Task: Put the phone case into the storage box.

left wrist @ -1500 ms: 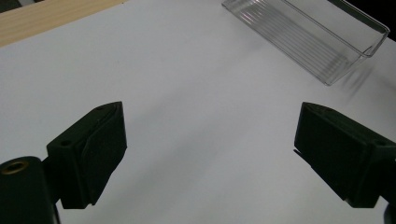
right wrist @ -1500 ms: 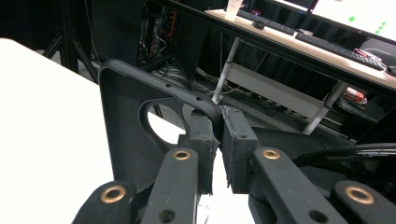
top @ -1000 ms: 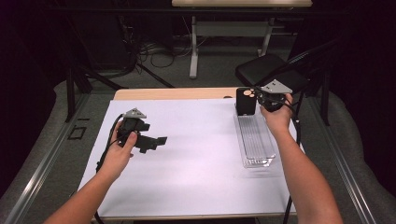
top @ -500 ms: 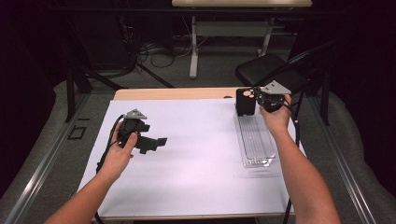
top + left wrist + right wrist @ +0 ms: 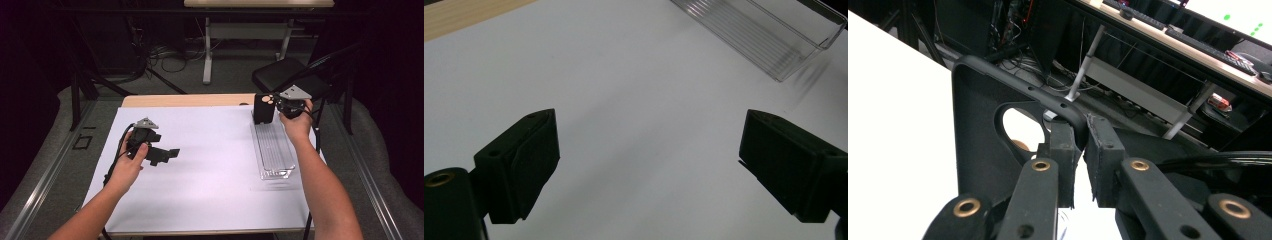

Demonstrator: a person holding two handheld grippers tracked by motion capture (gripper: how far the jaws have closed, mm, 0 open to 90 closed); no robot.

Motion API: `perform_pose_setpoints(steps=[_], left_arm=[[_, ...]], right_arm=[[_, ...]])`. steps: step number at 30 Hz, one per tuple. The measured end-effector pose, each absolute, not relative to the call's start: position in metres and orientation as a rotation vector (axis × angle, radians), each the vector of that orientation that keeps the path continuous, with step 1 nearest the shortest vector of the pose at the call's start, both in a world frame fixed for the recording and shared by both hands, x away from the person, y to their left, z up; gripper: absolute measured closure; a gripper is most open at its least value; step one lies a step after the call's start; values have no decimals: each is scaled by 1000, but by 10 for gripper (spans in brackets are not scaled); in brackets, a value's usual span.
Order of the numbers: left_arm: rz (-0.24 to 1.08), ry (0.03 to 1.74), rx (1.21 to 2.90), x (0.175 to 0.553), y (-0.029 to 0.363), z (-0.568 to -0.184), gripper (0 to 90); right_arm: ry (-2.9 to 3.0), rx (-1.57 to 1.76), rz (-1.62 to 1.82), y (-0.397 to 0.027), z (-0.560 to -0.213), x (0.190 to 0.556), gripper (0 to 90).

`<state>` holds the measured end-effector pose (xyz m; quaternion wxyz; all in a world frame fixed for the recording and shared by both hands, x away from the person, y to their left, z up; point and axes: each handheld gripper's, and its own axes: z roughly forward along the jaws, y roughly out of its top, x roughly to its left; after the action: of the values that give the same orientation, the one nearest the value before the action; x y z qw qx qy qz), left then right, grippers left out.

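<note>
A black plastic case (image 5: 263, 107) with round cutouts stands upright at the far end of a clear ribbed tray (image 5: 273, 150) on the right of the white table. My right gripper (image 5: 278, 105) is shut on its rim. In the right gripper view the two pads (image 5: 1064, 150) pinch the curved edge of the case (image 5: 973, 130) beside a large cutout. My left gripper (image 5: 167, 155) hovers low over the left half of the table, open and holding nothing. In the left gripper view its jaws stand wide apart over bare white surface, gripper (image 5: 651, 160), with the tray (image 5: 769, 35) at the upper right.
A white sheet (image 5: 210, 175) covers the table, and a strip of bare wood (image 5: 190, 100) shows along the far edge. Beyond the table are a black chair (image 5: 285, 75), desk legs and cables on the floor. Metal rails run along both sides.
</note>
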<state>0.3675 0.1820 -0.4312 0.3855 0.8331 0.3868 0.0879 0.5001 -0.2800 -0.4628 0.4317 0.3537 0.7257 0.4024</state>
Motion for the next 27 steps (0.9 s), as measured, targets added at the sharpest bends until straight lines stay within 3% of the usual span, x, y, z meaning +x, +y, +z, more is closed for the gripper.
perform_pose_setpoints(steps=[13,27], left_arm=[[223,989,2126,367,182,-430,95],[221,992,2130,368,184,-431,95]], right_arm=[[1802,928,1002,-288,-465,506,810],[1798,1013,1013,-287,-467,509,652]])
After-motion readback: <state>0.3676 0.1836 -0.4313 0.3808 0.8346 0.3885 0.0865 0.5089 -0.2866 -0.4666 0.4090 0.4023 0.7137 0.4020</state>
